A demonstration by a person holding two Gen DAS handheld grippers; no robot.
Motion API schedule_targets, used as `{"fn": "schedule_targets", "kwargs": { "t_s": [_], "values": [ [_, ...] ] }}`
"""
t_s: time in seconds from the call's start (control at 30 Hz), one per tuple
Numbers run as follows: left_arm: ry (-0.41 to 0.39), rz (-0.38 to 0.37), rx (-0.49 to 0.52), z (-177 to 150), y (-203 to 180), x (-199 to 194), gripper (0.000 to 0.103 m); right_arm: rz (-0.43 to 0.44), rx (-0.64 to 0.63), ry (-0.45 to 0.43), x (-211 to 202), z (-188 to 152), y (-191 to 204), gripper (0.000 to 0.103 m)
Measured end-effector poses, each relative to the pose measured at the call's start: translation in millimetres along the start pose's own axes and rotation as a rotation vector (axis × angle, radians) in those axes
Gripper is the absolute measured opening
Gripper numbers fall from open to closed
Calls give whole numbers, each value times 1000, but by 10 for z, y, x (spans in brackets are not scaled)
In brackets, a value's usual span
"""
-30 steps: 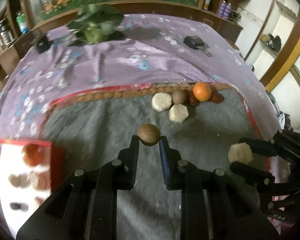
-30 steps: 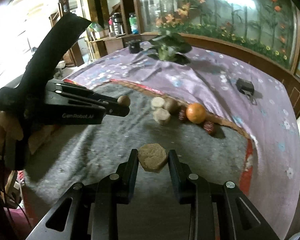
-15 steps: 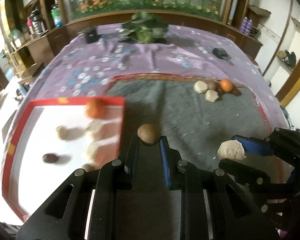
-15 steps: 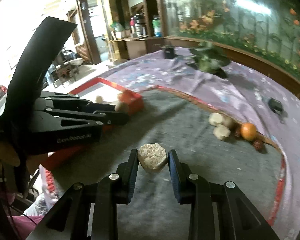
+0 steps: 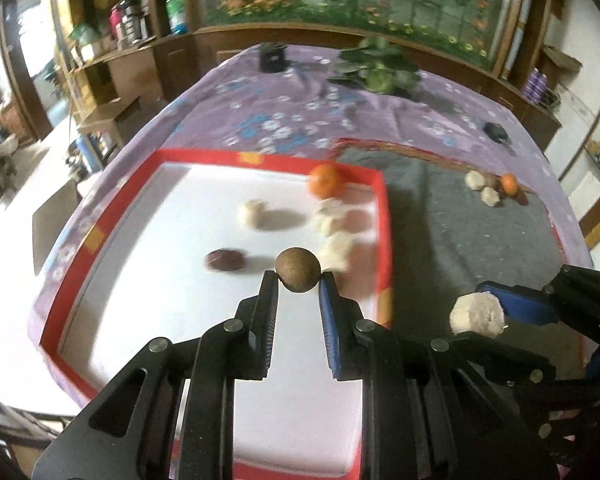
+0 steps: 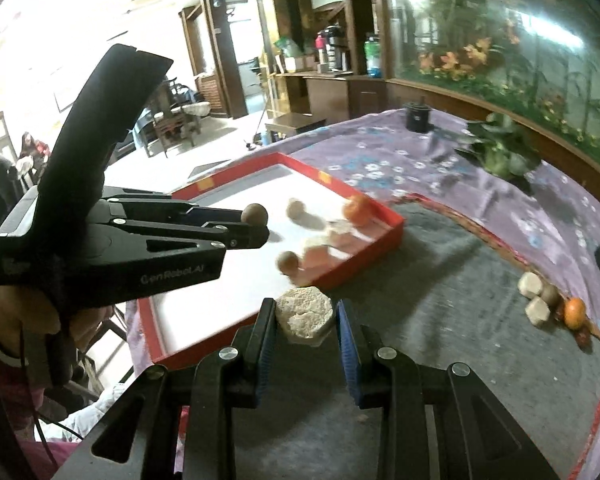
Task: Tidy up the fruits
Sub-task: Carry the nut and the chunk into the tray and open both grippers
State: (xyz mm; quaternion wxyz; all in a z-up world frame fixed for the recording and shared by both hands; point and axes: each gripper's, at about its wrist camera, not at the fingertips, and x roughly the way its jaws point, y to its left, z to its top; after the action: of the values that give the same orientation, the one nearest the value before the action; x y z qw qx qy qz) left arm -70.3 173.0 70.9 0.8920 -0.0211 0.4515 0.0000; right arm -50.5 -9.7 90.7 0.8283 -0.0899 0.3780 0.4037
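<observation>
— What am I looking at underneath it all?

— From my left-hand camera, a table (image 5: 440, 120) covered with a purple flowered cloth (image 5: 284, 120). On the cloth lies a grey mat (image 5: 480, 240) with a red and brown border, and beside it a red-rimmed tray (image 5: 383, 216) with a white floor.

— Anything straight on the mat?

— At its far edge I see a small cluster: two pale chunks (image 5: 475, 179), a brown fruit between them, an orange (image 5: 509, 184) and something dark red just beside it.

— And on the cloth itself?

— A leafy green plant (image 5: 380, 68), a black container (image 5: 272, 58) and a small dark object (image 5: 496, 131) near the right edge; I can't tell what that is.
</observation>
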Motion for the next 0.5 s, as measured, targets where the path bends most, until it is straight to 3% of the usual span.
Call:
{"fn": "schedule_targets", "kwargs": {
  "t_s": [0.5],
  "values": [
    [73,-4,-65,-113,323,223,20,77,-63,80,579,270,301,29]
  ]
}}
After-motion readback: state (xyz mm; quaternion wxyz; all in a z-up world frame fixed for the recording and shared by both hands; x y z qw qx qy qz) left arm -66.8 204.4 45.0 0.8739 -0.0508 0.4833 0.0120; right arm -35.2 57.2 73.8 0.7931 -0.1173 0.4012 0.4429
